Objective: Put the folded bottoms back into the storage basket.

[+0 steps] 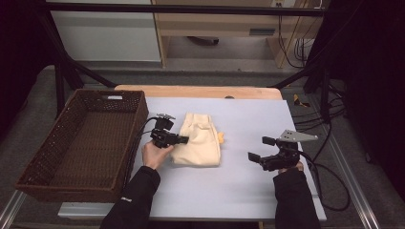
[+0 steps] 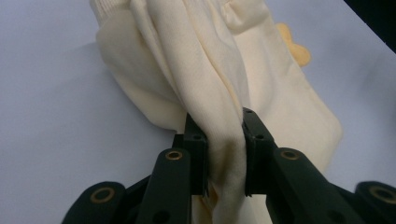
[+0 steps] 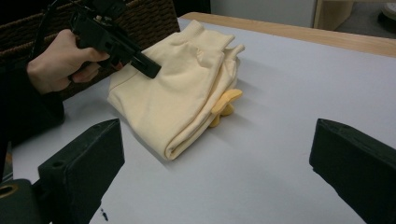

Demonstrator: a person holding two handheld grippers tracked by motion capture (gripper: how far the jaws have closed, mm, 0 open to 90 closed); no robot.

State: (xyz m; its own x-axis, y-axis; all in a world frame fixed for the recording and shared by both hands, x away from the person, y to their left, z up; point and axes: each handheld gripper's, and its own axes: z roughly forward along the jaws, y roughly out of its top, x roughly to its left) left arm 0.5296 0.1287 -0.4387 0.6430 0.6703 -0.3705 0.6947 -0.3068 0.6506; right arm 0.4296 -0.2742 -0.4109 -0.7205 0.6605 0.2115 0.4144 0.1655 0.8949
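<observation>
The folded cream garment (image 1: 198,140) lies mid-frame on the tabletop (image 1: 248,186), bare surface open to its right and below, a wicker basket (image 1: 81,143) at left. The left gripper (image 1: 184,139) has its jaws clamped on the garment's left edge; the right gripper (image 1: 258,149), lower right, holds its jaws wide apart, empty.

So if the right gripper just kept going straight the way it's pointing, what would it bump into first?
Probably the folded cream garment. The right gripper, jaws wide open, points over bare table toward it and the left gripper pinching its edge, though depth is hard to judge.
</observation>
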